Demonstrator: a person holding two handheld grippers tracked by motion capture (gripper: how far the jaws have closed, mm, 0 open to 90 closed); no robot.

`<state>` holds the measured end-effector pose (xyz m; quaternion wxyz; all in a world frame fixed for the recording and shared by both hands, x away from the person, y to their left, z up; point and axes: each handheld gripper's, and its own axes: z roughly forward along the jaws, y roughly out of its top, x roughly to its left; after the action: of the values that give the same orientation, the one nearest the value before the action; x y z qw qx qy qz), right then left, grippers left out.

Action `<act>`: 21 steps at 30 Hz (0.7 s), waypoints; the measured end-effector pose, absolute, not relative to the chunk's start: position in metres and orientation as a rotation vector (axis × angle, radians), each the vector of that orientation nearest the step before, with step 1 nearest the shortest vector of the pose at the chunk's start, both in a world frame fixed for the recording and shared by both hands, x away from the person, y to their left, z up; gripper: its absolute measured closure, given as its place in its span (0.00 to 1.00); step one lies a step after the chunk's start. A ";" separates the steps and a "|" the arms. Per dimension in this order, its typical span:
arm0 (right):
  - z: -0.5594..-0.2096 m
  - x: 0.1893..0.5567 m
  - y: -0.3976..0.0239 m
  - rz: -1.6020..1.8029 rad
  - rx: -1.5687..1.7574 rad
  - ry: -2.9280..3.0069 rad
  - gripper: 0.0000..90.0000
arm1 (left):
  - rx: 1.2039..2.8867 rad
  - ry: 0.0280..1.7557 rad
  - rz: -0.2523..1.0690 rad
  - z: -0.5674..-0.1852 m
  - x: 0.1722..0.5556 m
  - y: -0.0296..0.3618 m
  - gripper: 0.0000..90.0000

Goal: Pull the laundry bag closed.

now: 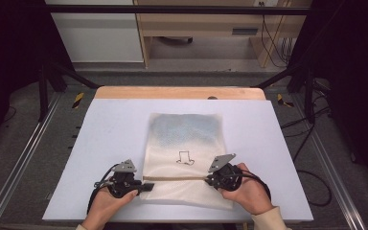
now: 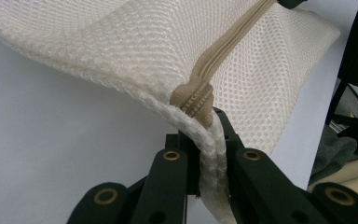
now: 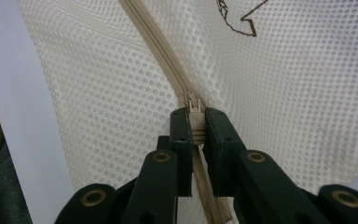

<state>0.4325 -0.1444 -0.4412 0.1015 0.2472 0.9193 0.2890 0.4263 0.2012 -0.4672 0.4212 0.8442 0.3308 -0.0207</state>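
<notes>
— Pulling the zipper right now: I'm clamping the right gripper (image 3: 196,122) on the zipper pull (image 3: 194,108) of the mesh laundry bag (image 1: 187,143), jaws tight together on the tab. The left gripper (image 2: 208,140) is pinching the bag's seam edge (image 2: 213,151) just below the zipper's end stop (image 2: 193,99), holding it taut.

— Where's the bag sitting? How far along are you judging it?

— It's lying flat near the front middle of the table (image 1: 105,139), grippers at either end of the zipper (image 1: 175,178). The slider is sitting at the right end of the track, so I'm judging the run as nearly finished or just starting; I'm not telling from these views whether the teeth are meshed. Something bluish is showing through the mesh at the far end.

— Surface, room?

— I'm working on a pale blue-grey mat over a wooden tabletop, with its wooden edge (image 1: 177,92) showing at the back. Black frame posts are standing around it, cables (image 1: 311,158) trailing on the grey floor at right, and light cabinets (image 1: 96,33) are sitting behind.
</notes>
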 end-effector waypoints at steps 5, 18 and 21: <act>-0.441 0.431 -0.151 0.851 0.750 2.705 0.91 | 2.114 0.827 -0.051 -0.467 0.426 0.201 0.95; -0.442 0.429 -0.165 0.854 0.788 2.690 0.91 | 2.107 0.827 -0.043 -0.466 0.426 0.202 0.95; -0.443 0.428 -0.168 0.852 0.796 2.688 0.91 | 2.107 0.826 -0.044 -0.466 0.426 0.202 0.95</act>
<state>0.4279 -0.1681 -0.4431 0.1056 0.2700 0.9123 0.2893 0.4260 0.2021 -0.4660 0.4250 0.8426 0.3303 -0.0176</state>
